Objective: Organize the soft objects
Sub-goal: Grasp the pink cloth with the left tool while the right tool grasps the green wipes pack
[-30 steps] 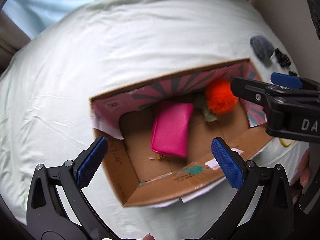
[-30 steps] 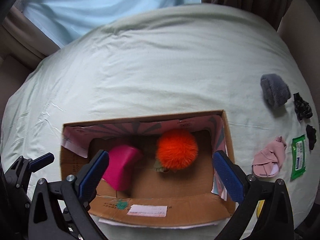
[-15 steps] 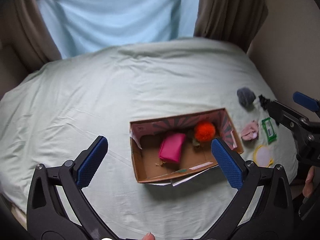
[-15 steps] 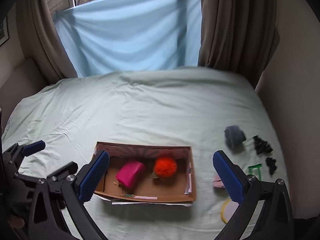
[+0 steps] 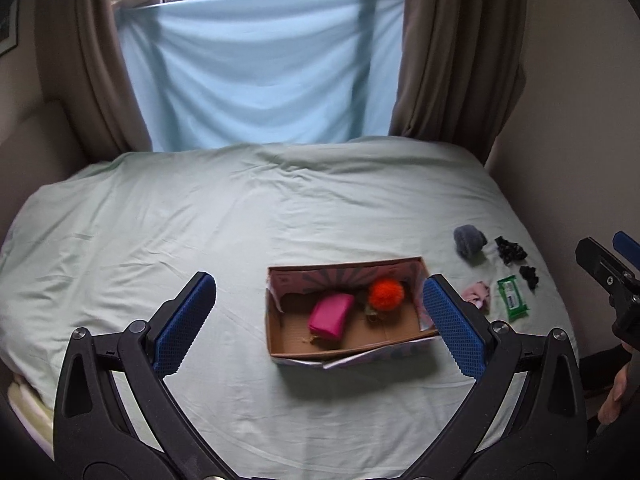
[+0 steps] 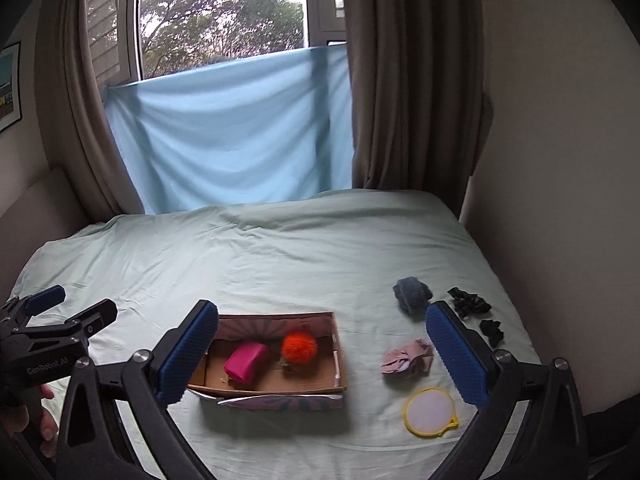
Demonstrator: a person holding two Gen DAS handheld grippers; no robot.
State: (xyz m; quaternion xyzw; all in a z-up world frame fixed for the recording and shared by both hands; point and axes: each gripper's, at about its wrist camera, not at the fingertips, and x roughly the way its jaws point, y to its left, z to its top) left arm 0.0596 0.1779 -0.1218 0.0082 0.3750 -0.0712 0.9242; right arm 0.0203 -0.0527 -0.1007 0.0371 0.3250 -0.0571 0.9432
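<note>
An open cardboard box (image 5: 280,340) (image 6: 338,376) sits on the pale green bed. Inside it lie a pink pouch (image 5: 331,315) (image 6: 245,362) and an orange pompom (image 5: 386,295) (image 6: 299,346). Right of the box lie a grey fluffy piece (image 5: 467,241) (image 6: 412,294), a pink cloth (image 5: 477,293) (image 6: 408,360), black scrunchies (image 5: 510,249) (image 6: 469,303), a green wipes pack (image 5: 511,297) and a yellow-rimmed round pad (image 6: 430,411). My left gripper (image 5: 320,328) is open and empty, well back from the box. My right gripper (image 6: 322,354) is likewise open and empty.
The bed sheet (image 5: 240,220) spreads wide to the left and behind the box. A blue cloth (image 6: 228,136) hangs over the window, with brown curtains (image 6: 408,80) on both sides. A wall (image 6: 560,160) runs along the bed's right side. A hand (image 6: 44,428) holds the left gripper.
Both grippers have pulled up and back from just above the box, so the whole bed and window now show. The box's contents have not moved.
</note>
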